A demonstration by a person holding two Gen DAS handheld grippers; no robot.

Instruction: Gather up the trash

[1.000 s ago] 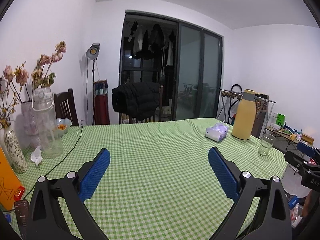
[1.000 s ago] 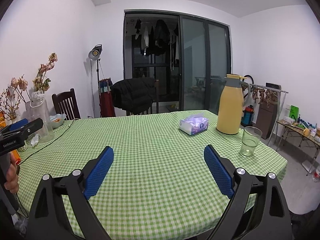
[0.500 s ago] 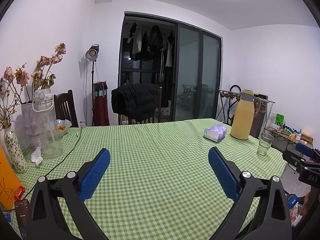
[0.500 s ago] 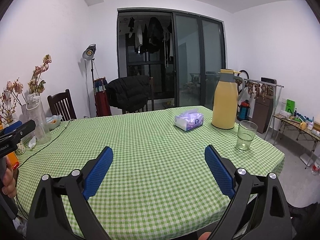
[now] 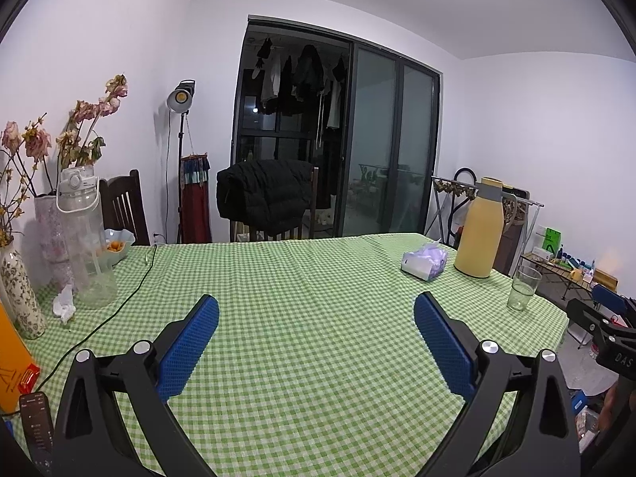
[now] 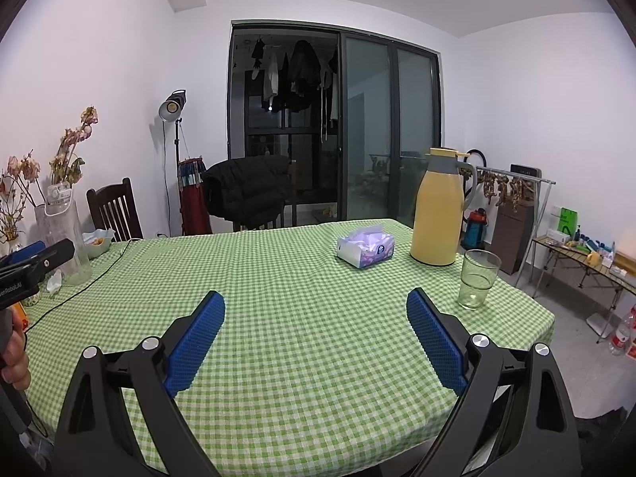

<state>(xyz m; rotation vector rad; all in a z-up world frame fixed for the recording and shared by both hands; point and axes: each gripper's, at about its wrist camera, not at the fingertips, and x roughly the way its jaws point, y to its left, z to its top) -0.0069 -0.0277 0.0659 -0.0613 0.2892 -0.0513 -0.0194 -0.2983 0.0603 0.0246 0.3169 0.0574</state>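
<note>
A crumpled white tissue (image 5: 64,304) lies on the green checked tablecloth (image 5: 302,318) at the far left, beside a clear water jug (image 5: 85,246); it also shows in the right wrist view (image 6: 54,280). My left gripper (image 5: 316,310) is open and empty, held above the table's near middle. My right gripper (image 6: 316,308) is open and empty, above the near edge. Each gripper shows at the side of the other's view.
A tissue pack (image 6: 365,247), a yellow thermos (image 6: 439,208) and a drinking glass (image 6: 477,278) stand at the right. Vases with dried flowers (image 5: 20,278), a bowl (image 5: 115,244) and a black cable (image 5: 119,306) are at the left. An orange box (image 5: 12,361) sits at the near left.
Both grippers have drawn back and risen a little, so the table objects look slightly farther. Both stay open and empty.
</note>
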